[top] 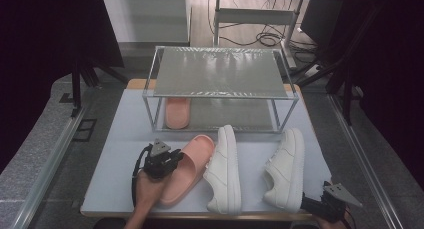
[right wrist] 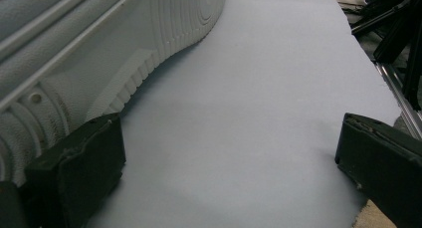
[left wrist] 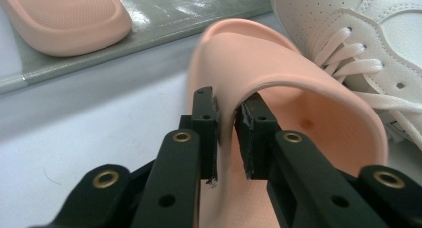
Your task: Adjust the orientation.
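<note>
A: The counter point(top: 115, 154) is a pale blue-grey sheet under a dark room; behind it cables lie on the floor. Which step is in hand?

B: I judge it is the grasping of the second pink slipper point(top: 186, 169); the left tongs point(left wrist: 226, 133) have one jaw outside and one jaw inside the wall of its strap, and the pads are closed onto that thin wall, so they are clenched on the slipper; it lies on the counter, directly ahead of these tongs.

A: And the right tongs point(right wrist: 229, 158)?

B: They stand released, with jaws wide apart and only bare counter between them; the sole of the right white sneaker point(right wrist: 99, 49) is beside one jaw, perhaps touching it; I cannot tell for sure.

A: What does the next move call for?

B: Probably to lift the slipper and carry it forward, away from the tongs, to the wire rack point(top: 220, 54); the grip is on a soft wall only, so the slipper may hang and swing; the low opening of the rack needs a flat entry.

A: What is inside the rack?

B: On its lower shelf, far ahead of the left tongs, lies the other pink slipper point(top: 178, 112); the place beside it looks free; the upper shelf carries nothing; the left white sneaker point(top: 224, 164) lies just beside the held slipper, touching or almost.
</note>
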The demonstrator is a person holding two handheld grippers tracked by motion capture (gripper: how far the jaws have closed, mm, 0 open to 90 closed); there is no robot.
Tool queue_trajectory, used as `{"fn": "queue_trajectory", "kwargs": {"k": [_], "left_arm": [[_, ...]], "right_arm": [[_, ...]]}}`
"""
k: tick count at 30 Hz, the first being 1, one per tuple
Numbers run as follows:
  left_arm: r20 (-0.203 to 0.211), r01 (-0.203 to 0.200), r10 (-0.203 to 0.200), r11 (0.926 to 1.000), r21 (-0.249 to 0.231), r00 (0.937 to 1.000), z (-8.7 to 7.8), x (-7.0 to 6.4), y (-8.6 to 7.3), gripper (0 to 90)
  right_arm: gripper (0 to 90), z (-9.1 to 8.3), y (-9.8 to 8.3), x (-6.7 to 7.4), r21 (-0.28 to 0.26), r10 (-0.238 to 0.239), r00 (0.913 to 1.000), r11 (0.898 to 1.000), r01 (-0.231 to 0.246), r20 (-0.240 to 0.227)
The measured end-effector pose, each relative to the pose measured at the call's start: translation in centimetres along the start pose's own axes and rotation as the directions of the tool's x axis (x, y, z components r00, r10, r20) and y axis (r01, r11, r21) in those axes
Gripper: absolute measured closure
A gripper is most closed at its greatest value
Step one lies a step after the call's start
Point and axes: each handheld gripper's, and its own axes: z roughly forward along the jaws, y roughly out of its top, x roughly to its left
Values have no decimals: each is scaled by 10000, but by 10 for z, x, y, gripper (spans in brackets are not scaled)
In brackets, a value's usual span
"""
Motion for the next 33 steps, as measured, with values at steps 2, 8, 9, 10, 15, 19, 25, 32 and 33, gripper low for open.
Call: {"fn": "queue_trajectory", "kwargs": {"k": [2, 8, 9, 10, 15, 19, 25, 32, 33], "left_arm": [[-91, 4, -4, 10000, -3, 10000, 0, 0, 1, 805], [-261, -2, 0, 10000, -96, 9997, -4, 3, 5, 813], [-304, -9, 6, 9999, -117, 9995, -5, 4, 6, 814], [-321, -10, 5, 9999, -161, 9995, -6, 4, 8, 815], [-481, -36, 21, 9995, -313, 9988, -11, 8, 15, 814], [-629, -15, -13, 9990, -445, 9980, -13, 10, 21, 814], [-766, 111, -154, 9983, -572, 9969, -10, 14, 28, 812], [-867, 202, -267, 9970, -753, 9959, -1, 16, 41, 810], [-863, 184, -248, 9970, -747, 9960, 0, 16, 43, 810]], "right_arm": [[0, 0, 0, 0, 0, -5, 10000, 10000, 5, 0], [0, 0, 0, 0, -6, 1, 10000, 10000, -1, -2], [0, 0, 0, 0, -5, 5, 10000, 10000, -5, -1], [0, 0, 0, 0, -3, -5, 10000, 10000, 5, 0], [0, 0, 0, 0, -3, -6, 10000, 10000, 6, -1], [0, 0, 0, 0, -4, -8, 10000, 10000, 8, -1], [0, 0, 0, 0, -8, -7, 10000, 10000, 7, -2], [0, 0, 0, 0, -12, -6, 10000, 10000, 6, -3], [0, 0, 0, 0, -12, -7, 10000, 10000, 7, -5]]}}
